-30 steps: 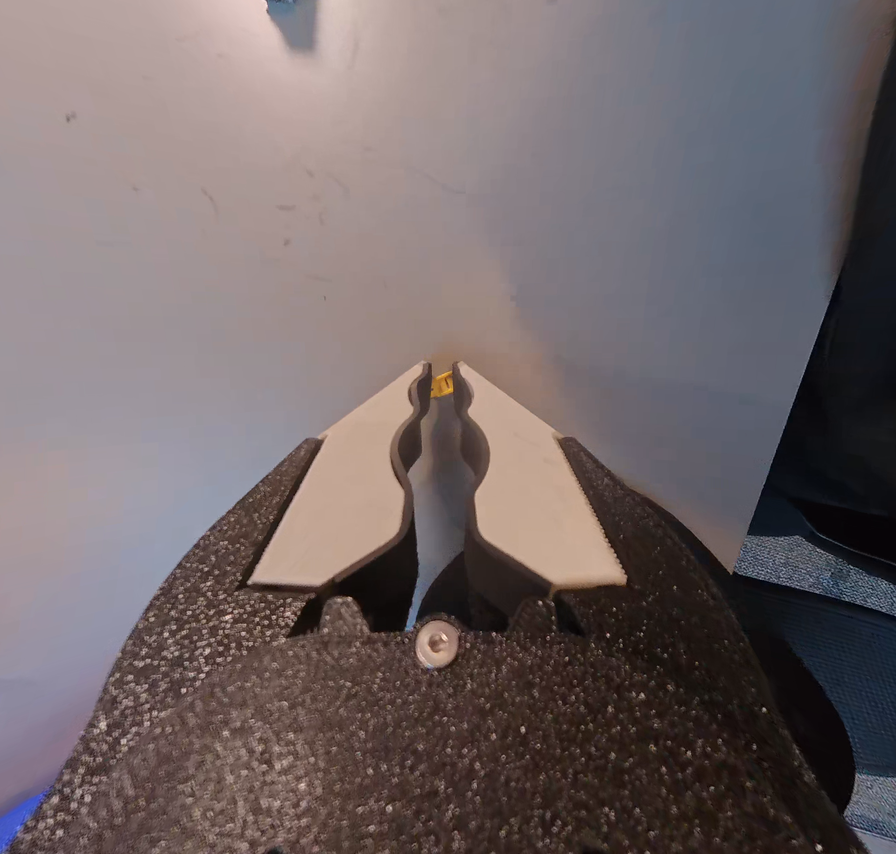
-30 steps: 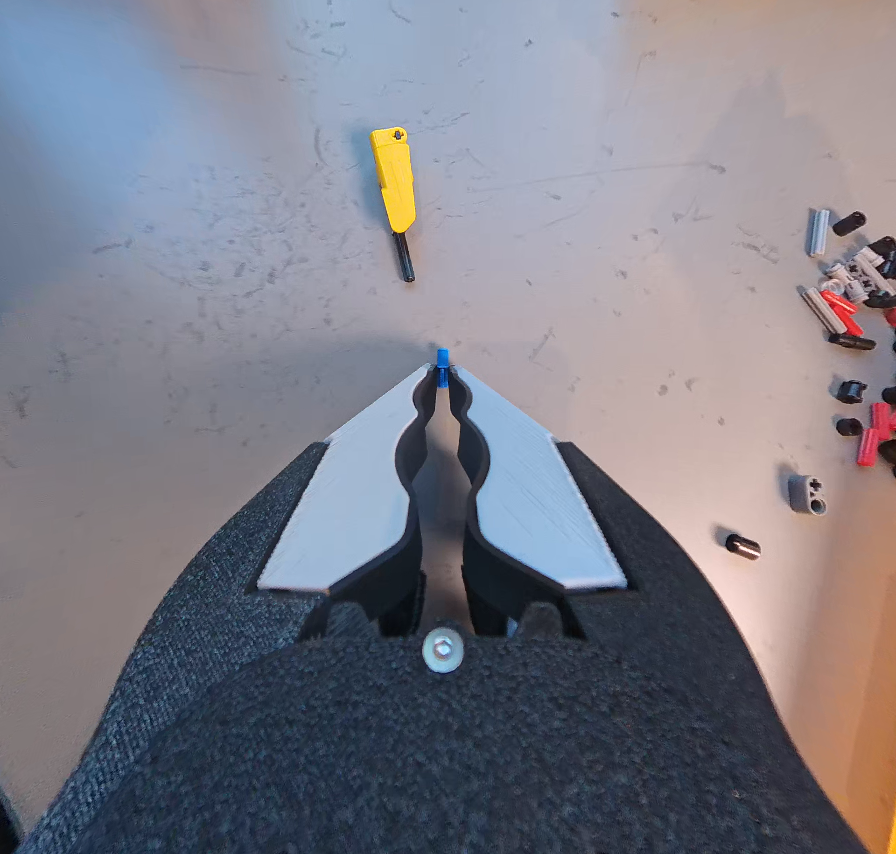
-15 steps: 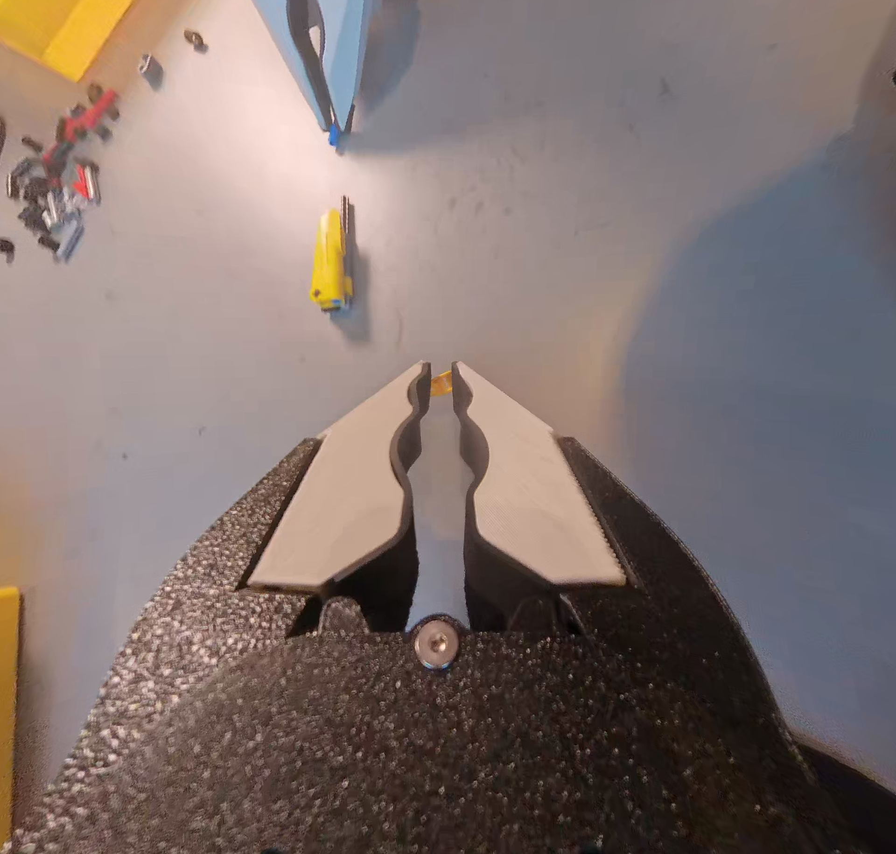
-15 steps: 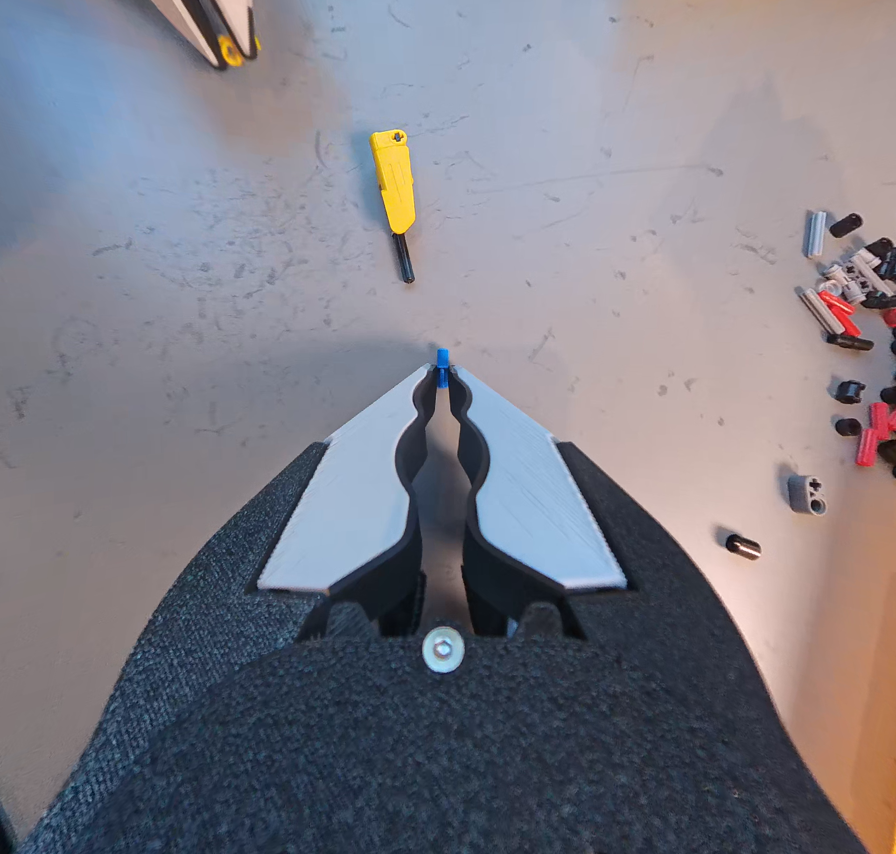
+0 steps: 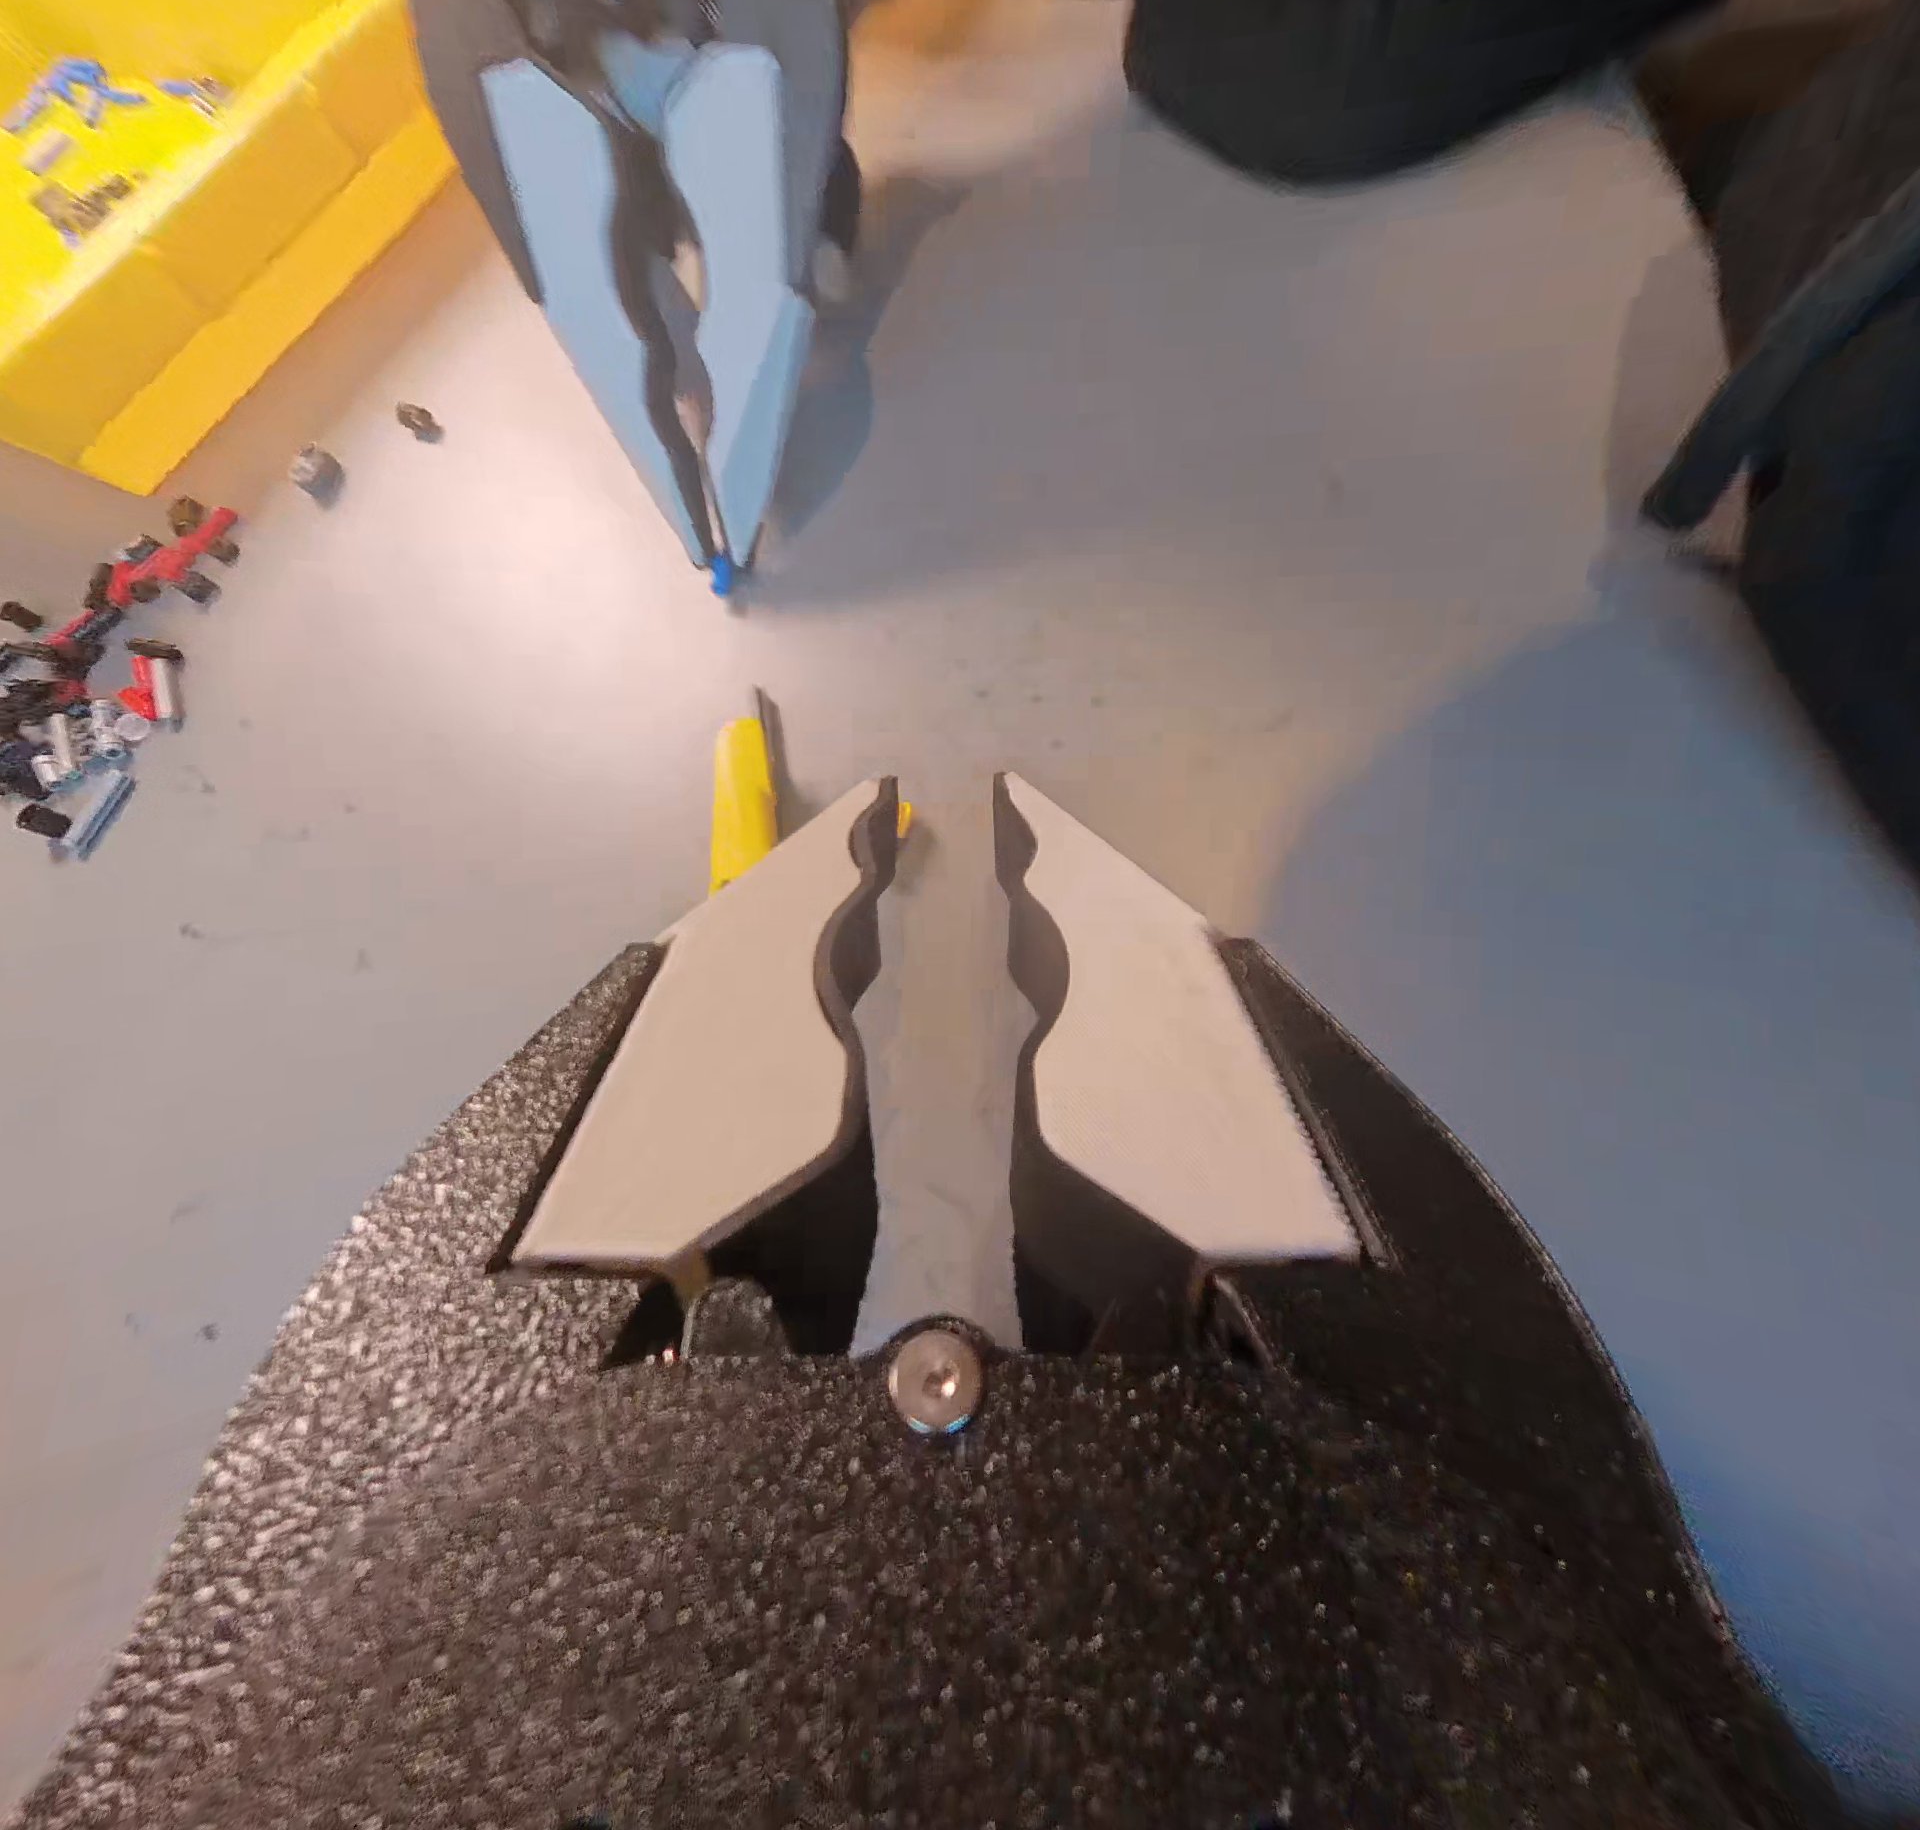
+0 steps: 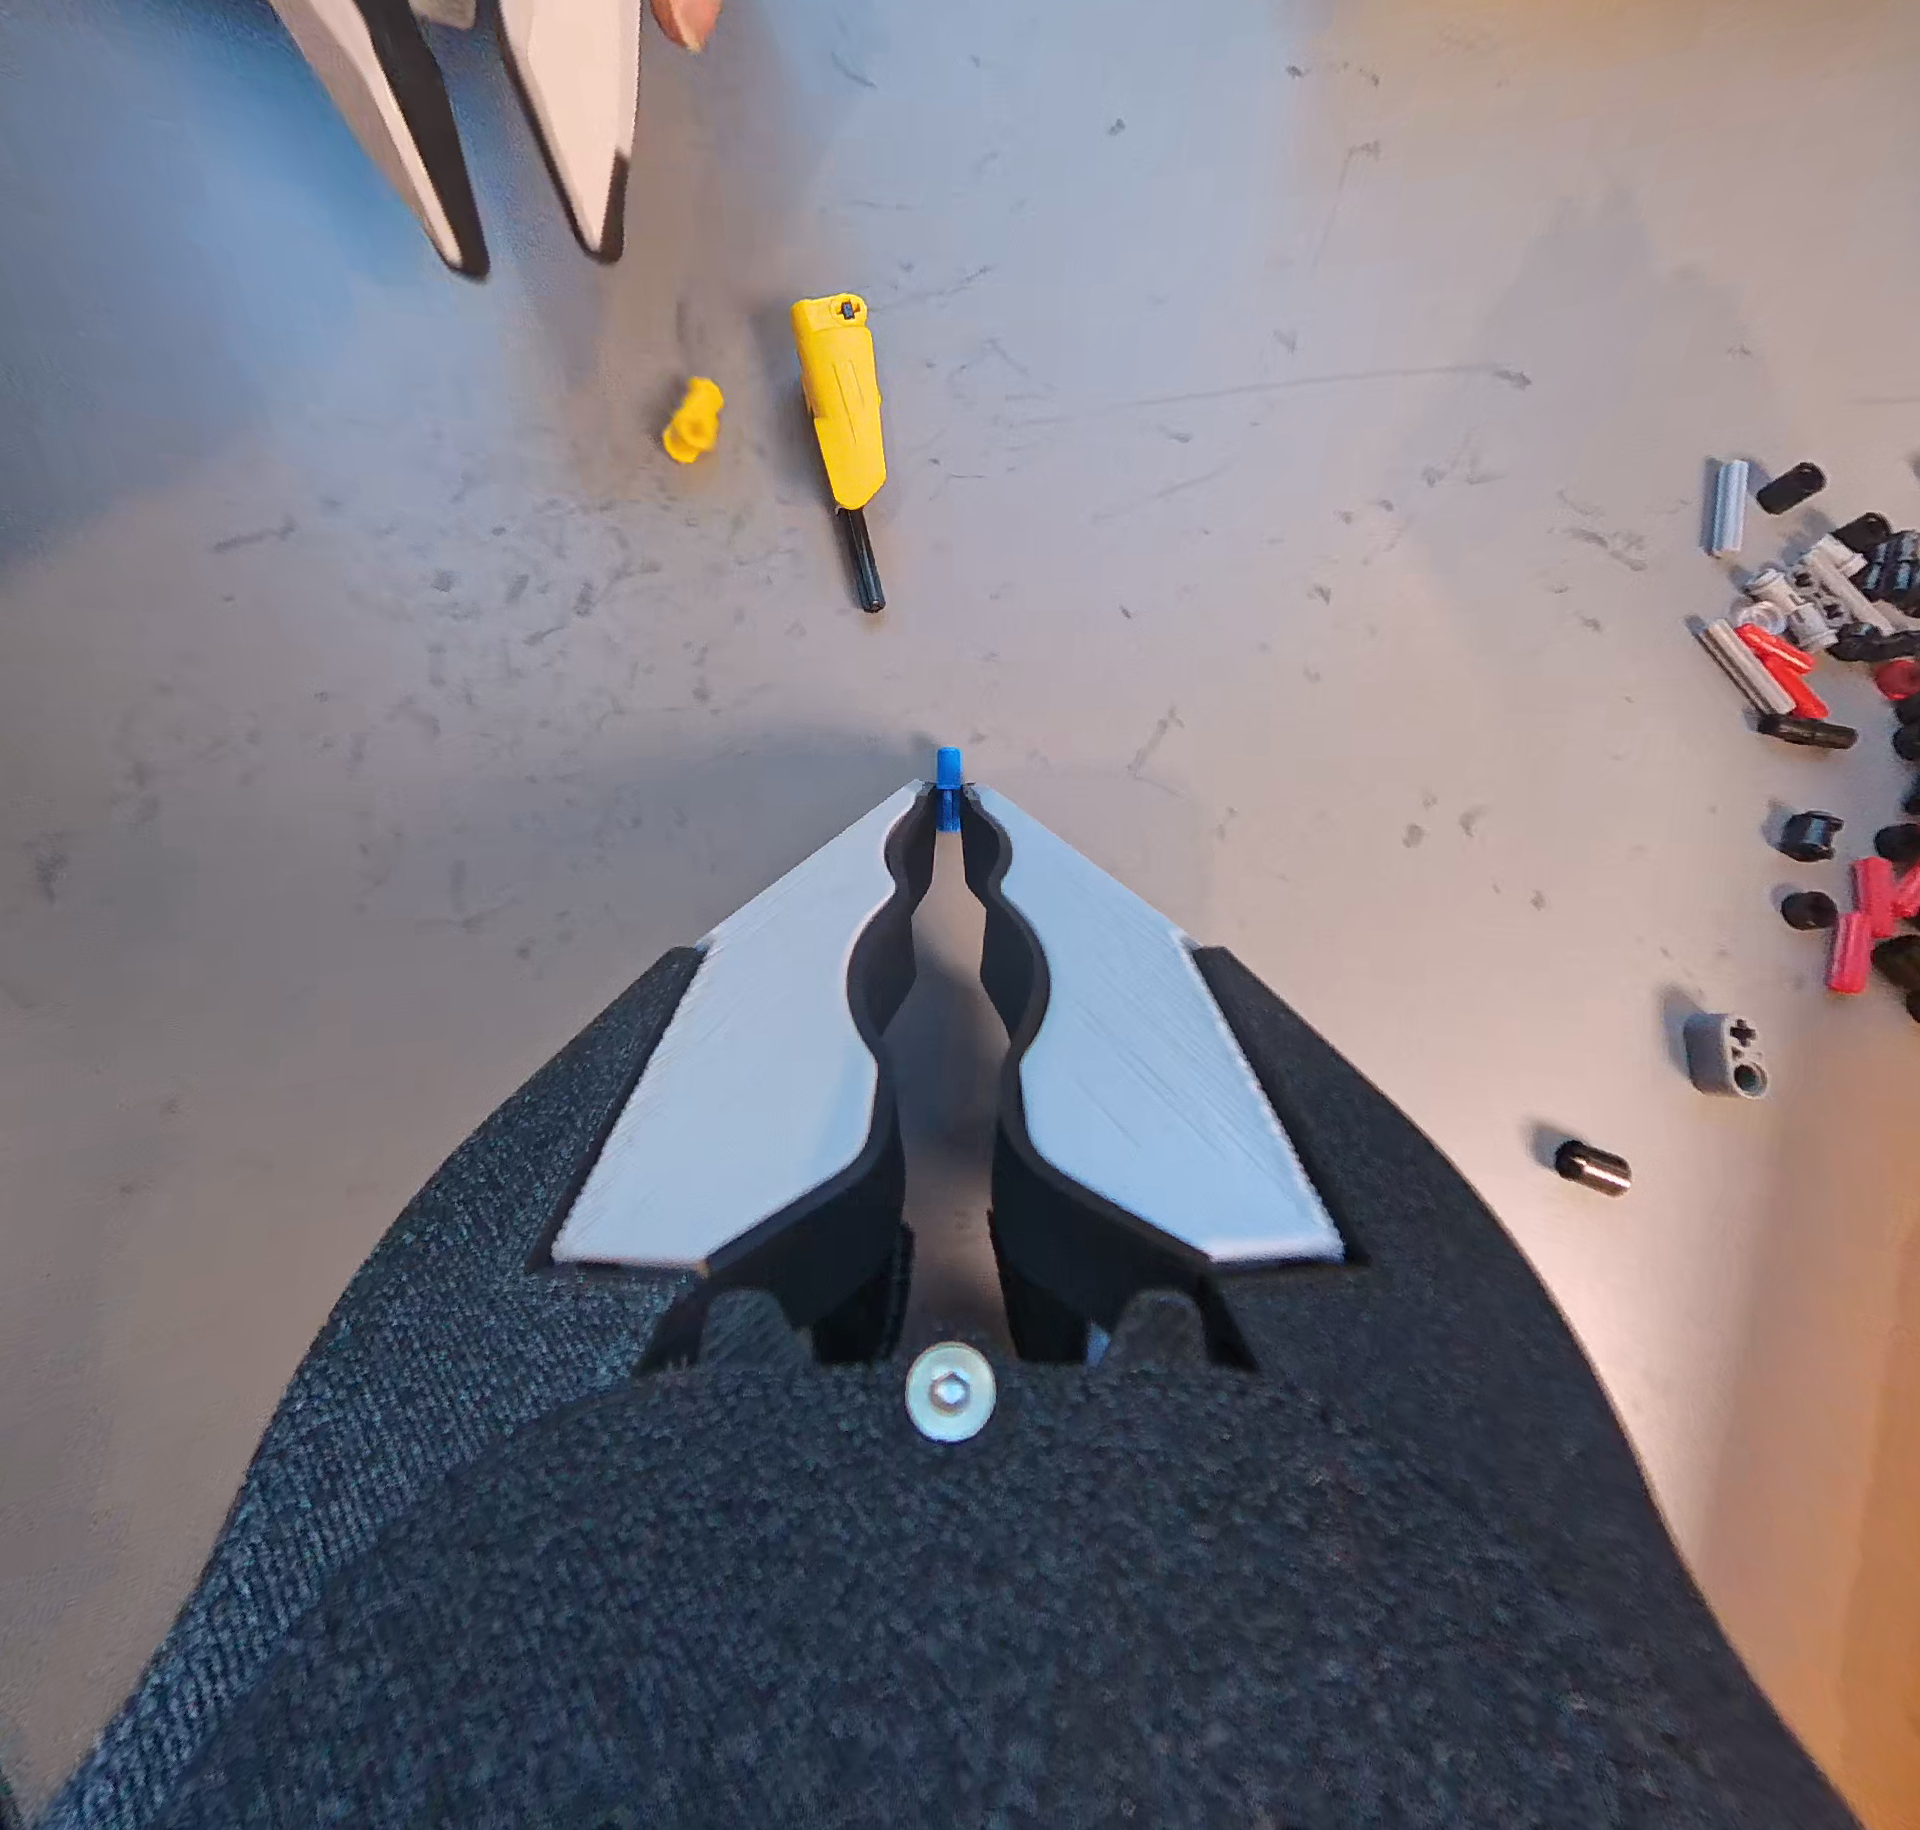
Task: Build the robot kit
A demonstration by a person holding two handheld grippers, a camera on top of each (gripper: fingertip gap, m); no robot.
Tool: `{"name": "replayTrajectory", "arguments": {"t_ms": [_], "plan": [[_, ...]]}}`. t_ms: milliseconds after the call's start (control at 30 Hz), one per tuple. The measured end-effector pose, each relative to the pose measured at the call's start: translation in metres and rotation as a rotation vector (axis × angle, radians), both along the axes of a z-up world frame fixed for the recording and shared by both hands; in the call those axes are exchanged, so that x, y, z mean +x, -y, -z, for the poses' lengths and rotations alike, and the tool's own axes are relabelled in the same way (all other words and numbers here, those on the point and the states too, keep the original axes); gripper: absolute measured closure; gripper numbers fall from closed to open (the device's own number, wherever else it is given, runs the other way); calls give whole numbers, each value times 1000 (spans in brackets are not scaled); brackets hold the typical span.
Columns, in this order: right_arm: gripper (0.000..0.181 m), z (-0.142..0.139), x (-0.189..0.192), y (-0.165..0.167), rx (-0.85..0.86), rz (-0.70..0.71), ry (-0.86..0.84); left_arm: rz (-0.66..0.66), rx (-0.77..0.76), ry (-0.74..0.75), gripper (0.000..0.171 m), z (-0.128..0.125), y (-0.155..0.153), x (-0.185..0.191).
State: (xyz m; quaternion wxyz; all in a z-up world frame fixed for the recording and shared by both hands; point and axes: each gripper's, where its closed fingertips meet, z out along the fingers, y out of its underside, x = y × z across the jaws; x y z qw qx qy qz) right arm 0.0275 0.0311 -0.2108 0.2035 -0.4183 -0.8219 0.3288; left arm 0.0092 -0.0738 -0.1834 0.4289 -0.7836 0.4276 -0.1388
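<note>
Right wrist view: fingers [image 6: 948, 791] pinch blue peg [image 6: 947, 788]; left fingers [image 5: 943, 806] parted, empty.

A grey, scuffed tabletop [image 6: 1299, 346] carries everything. Near its middle lies a long yellow piece [image 6: 840, 398] with a black pin sticking out of one end; a small yellow connector [image 6: 692, 419] sits just beside it. Well apart, a loose heap of small parts [image 6: 1839, 637] — black, grey, red — is scattered, and a yellow bin [image 5: 208, 211] stands near that heap.
</note>
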Motion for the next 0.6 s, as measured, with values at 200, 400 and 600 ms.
{"name": "replayTrajectory", "arguments": {"t_ms": [200,400,600], "plan": [[177,-32,-8,7,-98,-3,-142,-224,117,424,146,-54,-27,-28],[177,-95,-24,44,-174,-58,-450,-282,31,761,144,-74,-33,-32],[177,-90,-30,76,-38,-127,-496,-219,-94,898,150,-74,-29,-11]]}}
